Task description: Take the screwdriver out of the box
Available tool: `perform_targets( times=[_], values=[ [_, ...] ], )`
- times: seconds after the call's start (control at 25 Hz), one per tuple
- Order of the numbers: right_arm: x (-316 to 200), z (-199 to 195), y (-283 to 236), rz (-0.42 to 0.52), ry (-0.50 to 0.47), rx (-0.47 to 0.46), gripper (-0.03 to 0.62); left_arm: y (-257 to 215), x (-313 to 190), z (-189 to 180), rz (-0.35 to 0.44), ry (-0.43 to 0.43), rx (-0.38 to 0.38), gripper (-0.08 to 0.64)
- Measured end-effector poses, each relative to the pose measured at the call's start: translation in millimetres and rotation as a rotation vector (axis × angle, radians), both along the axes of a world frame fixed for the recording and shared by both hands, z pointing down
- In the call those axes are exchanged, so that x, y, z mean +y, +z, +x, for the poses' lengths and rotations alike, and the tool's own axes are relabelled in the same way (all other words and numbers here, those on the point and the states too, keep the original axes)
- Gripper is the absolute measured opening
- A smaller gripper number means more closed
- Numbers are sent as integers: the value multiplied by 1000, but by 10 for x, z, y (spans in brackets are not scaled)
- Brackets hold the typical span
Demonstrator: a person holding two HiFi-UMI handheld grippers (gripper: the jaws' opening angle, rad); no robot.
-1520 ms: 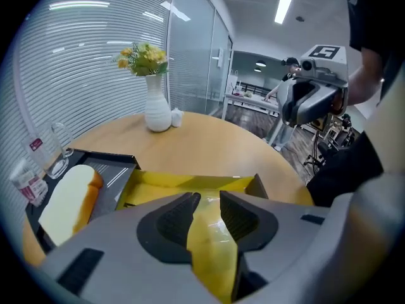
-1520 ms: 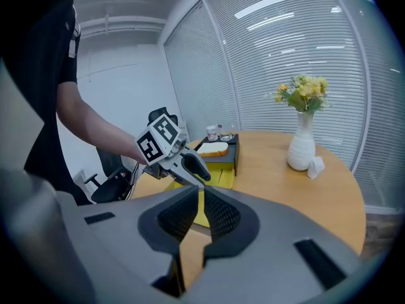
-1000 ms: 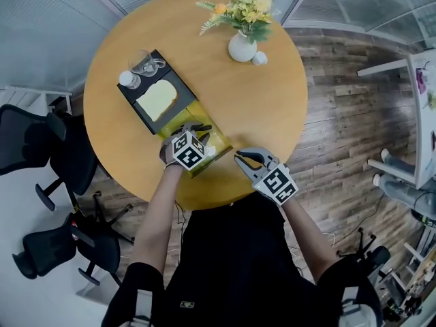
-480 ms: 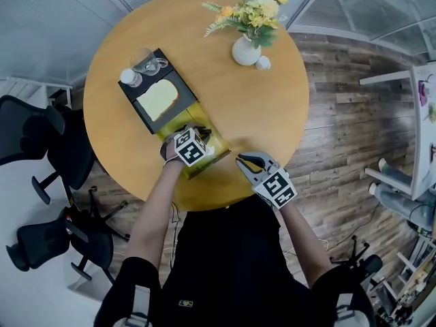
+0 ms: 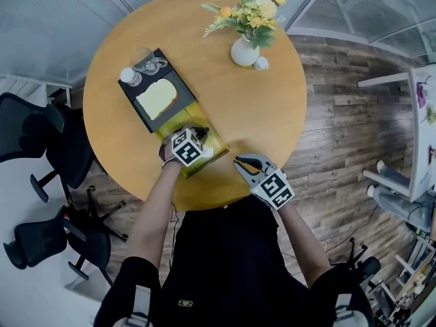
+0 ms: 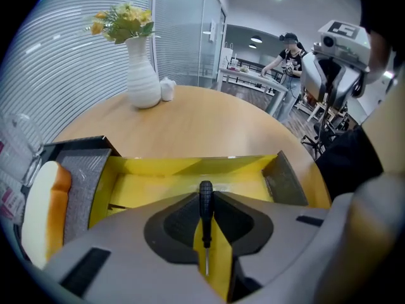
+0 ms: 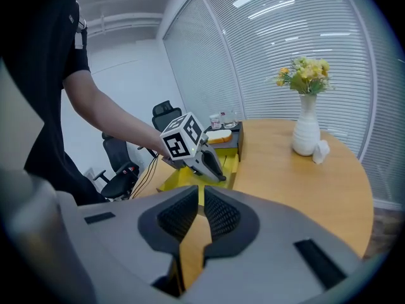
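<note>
An open yellow box [image 5: 216, 140] lies on the round wooden table near its front edge. My left gripper [image 5: 197, 129] points steeply down into it. In the left gripper view a small screwdriver [image 6: 205, 202] with a black ribbed handle and a thin metal shaft stands between the pads. The jaws of the left gripper [image 6: 205, 223] are closing and the pads touch the handle on both sides, with the yellow box [image 6: 183, 170] below. My right gripper [image 5: 238, 161] hovers to the right of the box. In its own view the right gripper [image 7: 201, 198] is shut and holds nothing.
A black tray [image 5: 177, 80] adjoins the box on the far side and carries a slice of bread [image 5: 157, 99], a glass [image 5: 143, 61] and a small bottle. A white vase of flowers [image 5: 244, 50] stands at the table's far side. Office chairs [image 5: 41, 155] stand to the left.
The left gripper's jaws have drawn together over the box. Both hands have stayed about where they were.
</note>
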State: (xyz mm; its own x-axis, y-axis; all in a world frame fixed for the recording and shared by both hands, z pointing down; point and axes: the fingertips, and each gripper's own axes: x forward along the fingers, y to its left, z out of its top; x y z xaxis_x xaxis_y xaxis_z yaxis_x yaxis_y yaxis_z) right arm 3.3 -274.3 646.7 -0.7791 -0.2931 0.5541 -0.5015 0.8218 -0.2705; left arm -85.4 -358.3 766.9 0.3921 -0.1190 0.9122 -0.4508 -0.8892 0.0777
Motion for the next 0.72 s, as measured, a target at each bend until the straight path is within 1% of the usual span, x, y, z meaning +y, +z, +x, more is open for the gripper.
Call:
perform_targets(
  times=[0.16,0.36,0.52,0.64,0.72],
  values=[
    [16,-25,-6,10,-19,12,25,-121,48,-56,17,-28,23,72],
    [47,-103,-62,33,-26,-1,25,-360,65,-163,82,-80,60,72],
    [149,-177,-93,35,-40,-2,25,-623,135,-241,126,-148,122,72],
    [230,-238,-151,48,-44,-4,25,-801,215,-315,175,-175,147,72],
    [277,-286,-197,57,-45,-7,25,-890,282,-377,193,-201,166,72]
  ],
)
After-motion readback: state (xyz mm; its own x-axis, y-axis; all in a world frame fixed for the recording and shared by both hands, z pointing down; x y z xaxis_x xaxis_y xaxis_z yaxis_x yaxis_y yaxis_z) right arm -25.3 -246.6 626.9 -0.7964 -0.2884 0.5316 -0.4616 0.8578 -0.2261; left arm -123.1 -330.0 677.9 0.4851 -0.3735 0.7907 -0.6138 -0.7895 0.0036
